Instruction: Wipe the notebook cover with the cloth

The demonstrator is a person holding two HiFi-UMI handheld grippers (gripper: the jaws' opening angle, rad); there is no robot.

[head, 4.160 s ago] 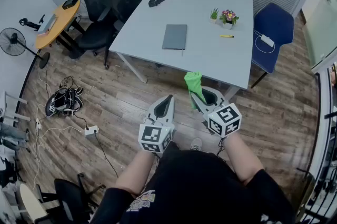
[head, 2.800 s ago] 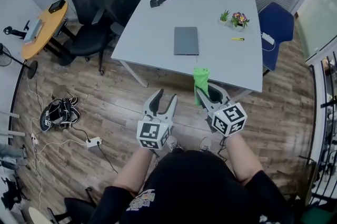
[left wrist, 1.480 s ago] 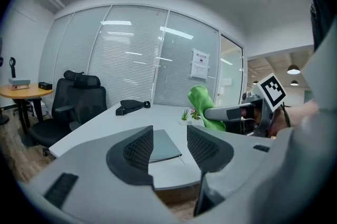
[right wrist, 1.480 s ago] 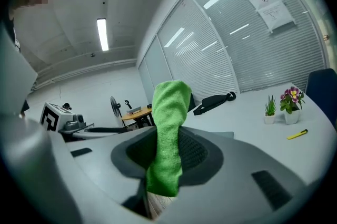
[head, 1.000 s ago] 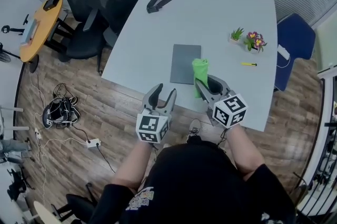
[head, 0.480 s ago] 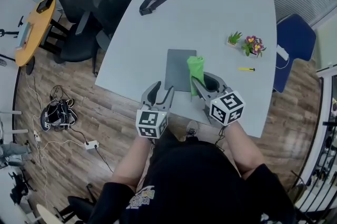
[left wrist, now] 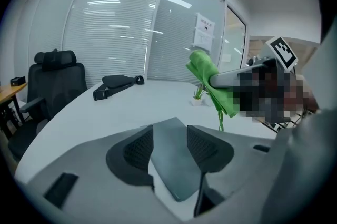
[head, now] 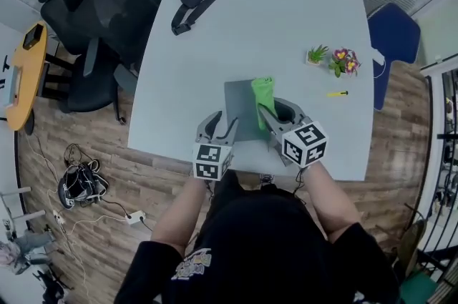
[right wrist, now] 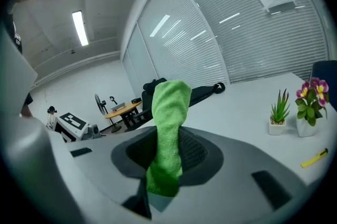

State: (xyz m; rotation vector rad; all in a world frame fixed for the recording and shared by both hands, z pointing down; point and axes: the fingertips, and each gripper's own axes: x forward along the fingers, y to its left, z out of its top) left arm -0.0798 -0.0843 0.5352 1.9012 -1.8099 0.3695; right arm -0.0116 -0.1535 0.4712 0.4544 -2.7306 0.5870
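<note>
Hovering over the grey notebook, which lies flat near the counter's front edge, the right gripper is clamped on the green cloth — wiping has not yet begun. The left gripper hangs empty, jaws apart. Next, likely: lower the cloth onto the cover.

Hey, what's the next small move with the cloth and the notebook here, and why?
Probably lower the right gripper until the green cloth touches the notebook. The cloth is clamped in its jaws and seems to hang in the air over the notebook's right side, not on the cover yet. The left gripper is open and empty near the notebook's near edge.
</note>
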